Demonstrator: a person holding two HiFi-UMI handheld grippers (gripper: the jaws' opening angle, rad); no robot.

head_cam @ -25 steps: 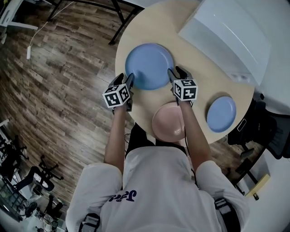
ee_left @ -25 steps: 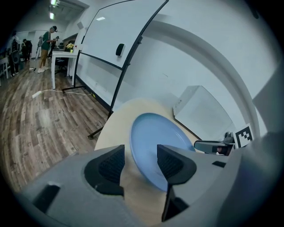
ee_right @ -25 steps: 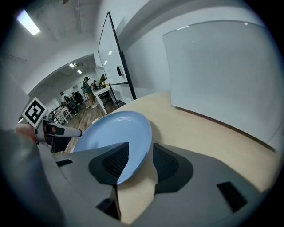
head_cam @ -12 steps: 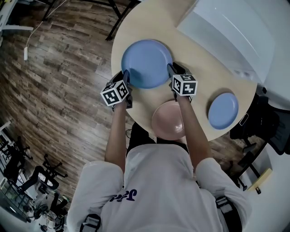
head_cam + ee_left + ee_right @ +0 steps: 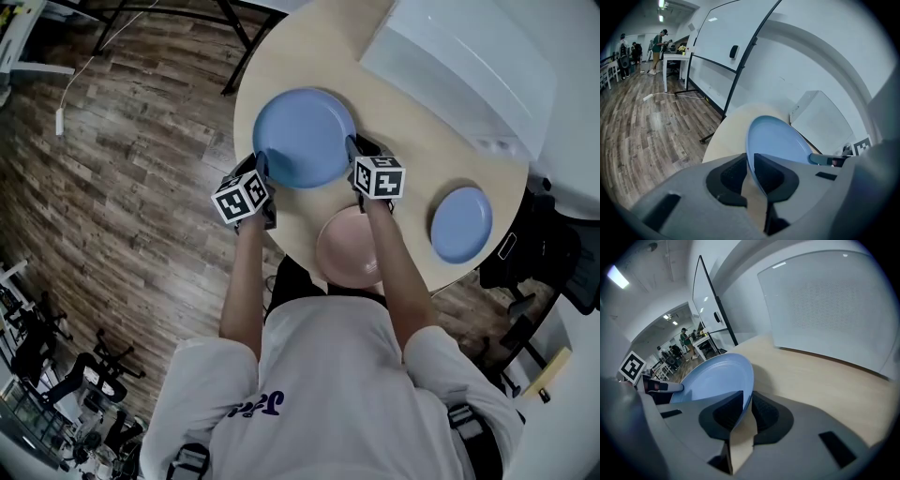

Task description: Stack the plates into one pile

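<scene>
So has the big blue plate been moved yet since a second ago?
No, not that I can see: the big blue plate sits as close to the left edge of the table and as far from the pink plate as before.

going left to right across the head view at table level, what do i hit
left tool → large light-blue round plate → right tool → small blue round plate. Both tools' jaws have just been closing, with the large plate's rim between them.
</scene>
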